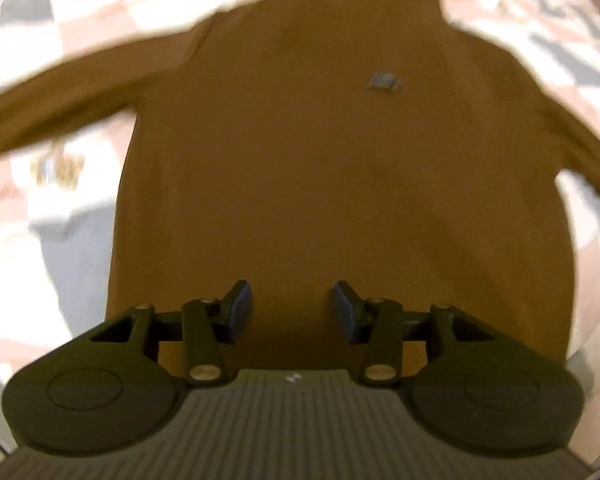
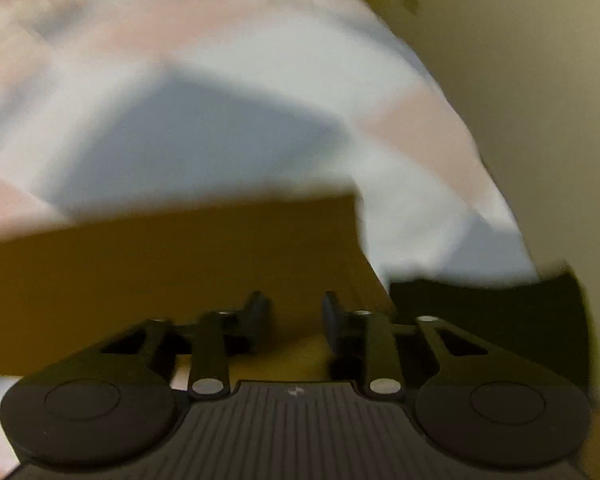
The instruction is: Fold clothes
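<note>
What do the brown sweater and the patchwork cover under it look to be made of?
Brown sweater: seemingly a soft knit, cotton or wool blend; matte, lies limp and flat, small sewn chest patch. Blur hides the weave.
Patchwork cover: likely printed cotton bedding; matte pink, grey and white squares, gently rumpled.

One brown sweater (image 1: 320,160), one patchwork quilt (image 1: 52,60), two hand-held grippers

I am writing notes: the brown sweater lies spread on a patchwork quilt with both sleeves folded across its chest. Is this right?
Not quite. In the left wrist view the brown sweater lies spread on the patchwork quilt, but both sleeves stretch outward; neither is folded across its chest.
</note>
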Action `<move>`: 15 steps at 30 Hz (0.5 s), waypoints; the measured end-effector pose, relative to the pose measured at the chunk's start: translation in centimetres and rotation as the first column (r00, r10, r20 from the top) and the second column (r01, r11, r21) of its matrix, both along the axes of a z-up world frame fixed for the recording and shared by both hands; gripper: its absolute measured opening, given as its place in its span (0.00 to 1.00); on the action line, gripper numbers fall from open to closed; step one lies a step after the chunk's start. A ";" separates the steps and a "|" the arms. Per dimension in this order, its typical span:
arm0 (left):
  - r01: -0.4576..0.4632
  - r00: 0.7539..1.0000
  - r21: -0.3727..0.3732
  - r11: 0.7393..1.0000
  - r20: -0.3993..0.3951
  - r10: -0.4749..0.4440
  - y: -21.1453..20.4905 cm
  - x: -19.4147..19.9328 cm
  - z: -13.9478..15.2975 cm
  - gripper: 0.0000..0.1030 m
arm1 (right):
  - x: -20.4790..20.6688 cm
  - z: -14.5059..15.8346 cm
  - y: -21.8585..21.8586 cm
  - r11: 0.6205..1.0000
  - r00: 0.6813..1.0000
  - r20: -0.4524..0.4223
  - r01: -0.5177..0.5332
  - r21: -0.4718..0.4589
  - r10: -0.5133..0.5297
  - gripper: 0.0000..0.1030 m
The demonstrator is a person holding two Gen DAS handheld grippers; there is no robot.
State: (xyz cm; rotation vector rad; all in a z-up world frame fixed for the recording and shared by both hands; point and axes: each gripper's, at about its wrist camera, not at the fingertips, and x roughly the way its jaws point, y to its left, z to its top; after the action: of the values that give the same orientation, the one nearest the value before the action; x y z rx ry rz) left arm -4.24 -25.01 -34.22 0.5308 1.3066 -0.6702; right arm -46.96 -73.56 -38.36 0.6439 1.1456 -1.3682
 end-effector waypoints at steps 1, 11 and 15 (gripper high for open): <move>-0.011 1.000 0.020 1.000 -0.018 0.011 0.8 0.1 -0.3 0.39 | -0.1 0.7 0.9 0.999 0.999 0.017 0.052 -0.013 -0.052 0.26; 0.040 0.999 -0.022 0.999 0.029 -0.039 4.6 -1.1 8.9 0.66 | 6.3 14.6 22.6 0.989 0.910 0.389 -0.147 -0.018 0.143 0.74; 0.107 0.991 -0.046 0.993 0.088 -0.102 6.2 -2.5 13.4 0.67 | 9.5 16.6 31.3 0.974 0.864 0.476 -0.220 0.060 0.166 0.77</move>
State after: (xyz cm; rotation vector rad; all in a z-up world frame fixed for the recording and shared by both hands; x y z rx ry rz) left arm -6.72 -18.83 -20.85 0.5835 1.1847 -0.7576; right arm -37.42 -42.27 -21.71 0.8626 0.8673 -0.9103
